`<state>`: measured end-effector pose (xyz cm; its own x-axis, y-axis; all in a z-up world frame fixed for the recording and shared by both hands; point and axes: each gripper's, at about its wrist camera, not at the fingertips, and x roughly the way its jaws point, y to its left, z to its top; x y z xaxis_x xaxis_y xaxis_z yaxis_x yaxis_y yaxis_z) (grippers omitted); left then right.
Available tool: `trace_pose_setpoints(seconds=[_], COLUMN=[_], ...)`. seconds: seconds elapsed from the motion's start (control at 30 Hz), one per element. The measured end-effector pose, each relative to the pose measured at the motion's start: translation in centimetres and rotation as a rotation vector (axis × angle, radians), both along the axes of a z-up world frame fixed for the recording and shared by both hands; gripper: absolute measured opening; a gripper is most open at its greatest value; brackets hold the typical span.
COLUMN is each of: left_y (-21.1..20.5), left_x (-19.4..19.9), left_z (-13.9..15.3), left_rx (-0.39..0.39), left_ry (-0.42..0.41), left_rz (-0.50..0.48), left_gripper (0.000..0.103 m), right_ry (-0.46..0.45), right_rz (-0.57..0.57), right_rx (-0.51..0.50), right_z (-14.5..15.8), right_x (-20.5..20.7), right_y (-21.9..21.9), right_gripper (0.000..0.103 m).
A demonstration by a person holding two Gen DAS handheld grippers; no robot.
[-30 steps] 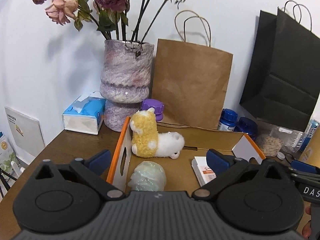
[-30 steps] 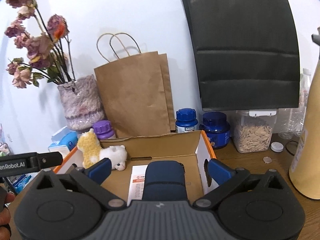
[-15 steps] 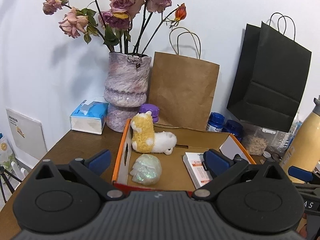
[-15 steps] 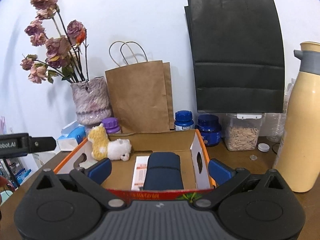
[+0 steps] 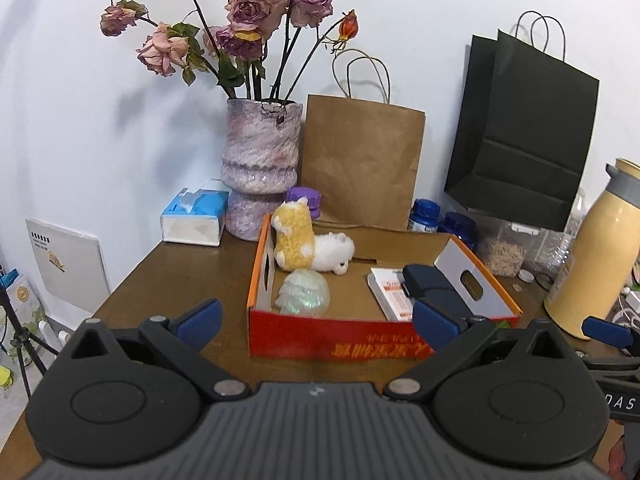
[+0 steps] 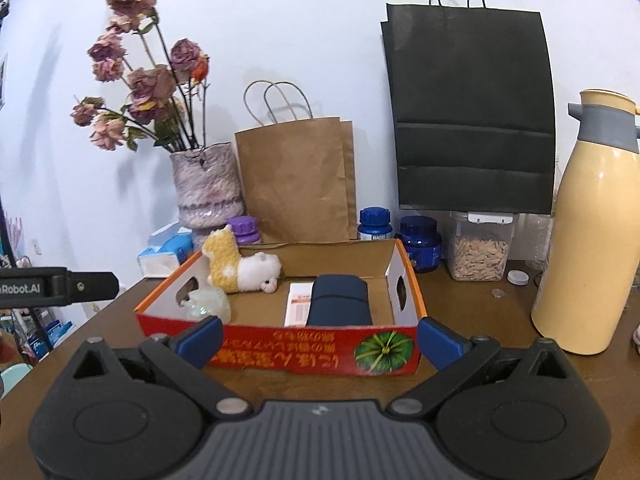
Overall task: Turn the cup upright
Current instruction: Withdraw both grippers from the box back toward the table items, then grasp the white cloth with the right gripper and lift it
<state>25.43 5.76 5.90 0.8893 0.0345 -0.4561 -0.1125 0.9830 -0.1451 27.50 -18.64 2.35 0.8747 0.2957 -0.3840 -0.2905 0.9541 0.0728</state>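
Observation:
A pale iridescent glass cup (image 5: 303, 294) lies tipped in the front left corner of a red and orange cardboard box (image 5: 340, 346), also seen in the right wrist view as the cup (image 6: 208, 304). A dark navy cylinder (image 6: 340, 300) lies on its side at the box's right, beside a white leaflet (image 6: 298, 304); I cannot tell what it is. My left gripper (image 5: 316, 320) is open in front of the box with nothing between its fingers. My right gripper (image 6: 320, 340) is open too, just short of the box's front wall (image 6: 280, 350).
A plush alpaca (image 5: 308, 242) lies at the back of the box. Behind stand a flower vase (image 5: 260, 168), a brown paper bag (image 5: 360, 164), a black bag (image 5: 520, 140), blue jars (image 6: 420, 242), a seed container (image 6: 478, 248) and a tissue box (image 5: 196, 218). A tall cream flask (image 6: 584, 232) stands right.
Both grippers have drawn back from over the box toward the table's near side. The box's front wall now shows in both views. Both stay open and empty.

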Motion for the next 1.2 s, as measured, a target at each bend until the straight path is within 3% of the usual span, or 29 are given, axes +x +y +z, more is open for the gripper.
trace_pose_setpoints(seconds=[0.7, 1.2], left_y=[-1.1, -1.5], left_x=[-8.1, -9.5], left_z=[-1.3, -5.1], left_rx=[0.045, 0.047], left_ry=[0.077, 0.190], left_rz=[-0.016, -0.024], left_gripper=[0.103, 0.103], right_ry=[0.036, 0.089], right_rz=[0.025, 0.075], right_rx=[-0.033, -0.095], right_z=[-2.2, -5.7], right_x=[-8.7, -10.5], right_y=[-0.7, 0.2], right_gripper=[0.103, 0.103])
